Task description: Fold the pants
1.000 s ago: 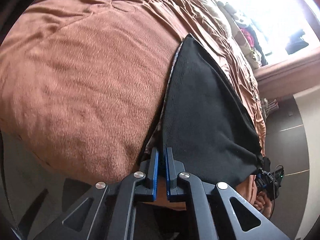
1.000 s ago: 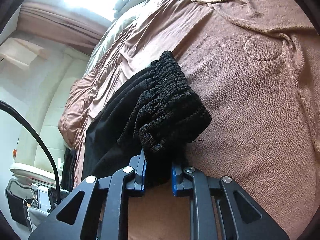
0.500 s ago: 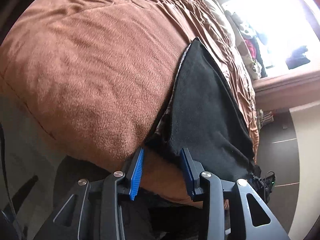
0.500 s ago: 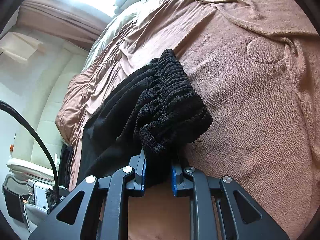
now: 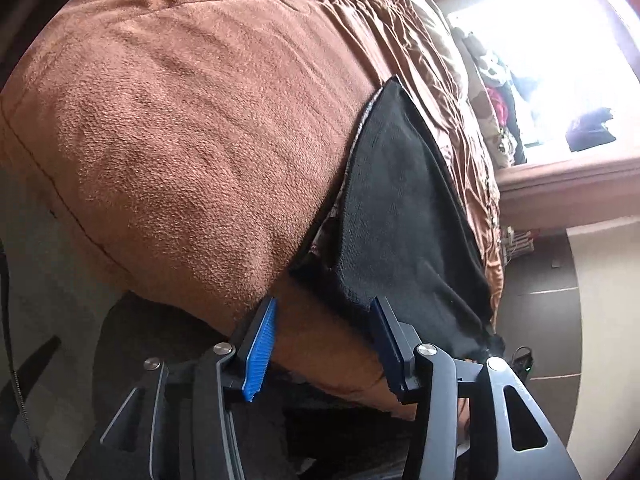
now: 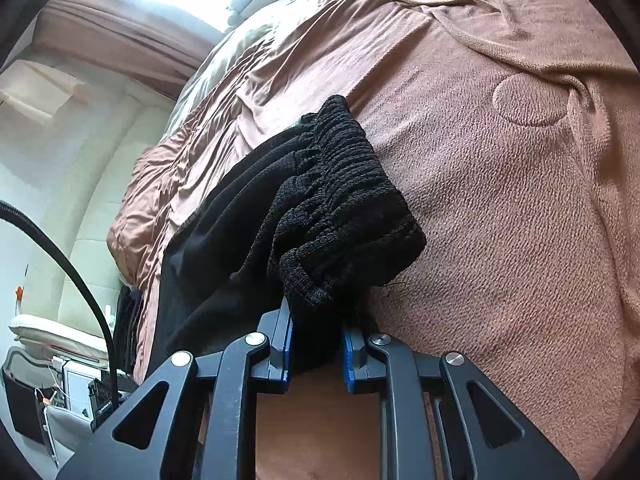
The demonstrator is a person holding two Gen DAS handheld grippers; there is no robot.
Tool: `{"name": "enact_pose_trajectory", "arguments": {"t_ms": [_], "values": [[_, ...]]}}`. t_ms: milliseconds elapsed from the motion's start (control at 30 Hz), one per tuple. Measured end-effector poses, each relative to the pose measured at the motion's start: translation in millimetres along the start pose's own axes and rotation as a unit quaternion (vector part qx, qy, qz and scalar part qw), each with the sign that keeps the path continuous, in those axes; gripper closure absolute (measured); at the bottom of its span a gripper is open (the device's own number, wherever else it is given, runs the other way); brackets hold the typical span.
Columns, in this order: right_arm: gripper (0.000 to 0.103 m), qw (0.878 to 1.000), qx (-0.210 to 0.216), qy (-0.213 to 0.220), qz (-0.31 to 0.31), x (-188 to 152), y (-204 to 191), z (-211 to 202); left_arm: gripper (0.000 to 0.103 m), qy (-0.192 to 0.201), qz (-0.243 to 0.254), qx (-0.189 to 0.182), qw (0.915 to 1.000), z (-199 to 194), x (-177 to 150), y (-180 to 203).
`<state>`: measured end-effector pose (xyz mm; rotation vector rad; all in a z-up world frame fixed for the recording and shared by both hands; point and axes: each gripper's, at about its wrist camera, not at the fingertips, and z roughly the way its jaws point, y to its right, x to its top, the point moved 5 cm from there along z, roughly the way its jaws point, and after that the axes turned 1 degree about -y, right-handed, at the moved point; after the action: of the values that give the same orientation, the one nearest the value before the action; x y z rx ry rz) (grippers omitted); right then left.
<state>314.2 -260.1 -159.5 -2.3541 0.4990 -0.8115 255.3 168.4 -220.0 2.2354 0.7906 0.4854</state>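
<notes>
No writing or label can be read anywhere on the cloth or the tools. The landmark is the brown plush blanket-covered bed [image 5: 192, 128], whose rounded near edge drops to a shadowed floor on the left; that side of the bed lies bare and wide, with plenty of room. The left tongs [image 5: 320, 340] stand at this edge with their blue pads apart and opening; the hem corner of the black knit pants [image 5: 400, 208] hangs just by the right-hand pad (nothing is pinched). The pants lie flat along the bed's right edge, tapering to a point far up. In the right wrist view, the right tongs [image 6: 316, 348] are clamped narrowly on the ribbed waistband [image 6: 344, 208], bunched at the bed's near edge, with open blanket to its right.
</notes>
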Motion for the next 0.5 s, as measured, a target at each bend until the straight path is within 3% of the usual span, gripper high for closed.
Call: {"name": "enact_pose_trajectory", "arguments": {"t_ms": [500], "values": [[0.087, 1.0, 0.002, -0.002, 0.003, 0, 2, 0, 0.052, 0.005, -0.025, -0.051, 0.9984, 18, 9, 5]]}}
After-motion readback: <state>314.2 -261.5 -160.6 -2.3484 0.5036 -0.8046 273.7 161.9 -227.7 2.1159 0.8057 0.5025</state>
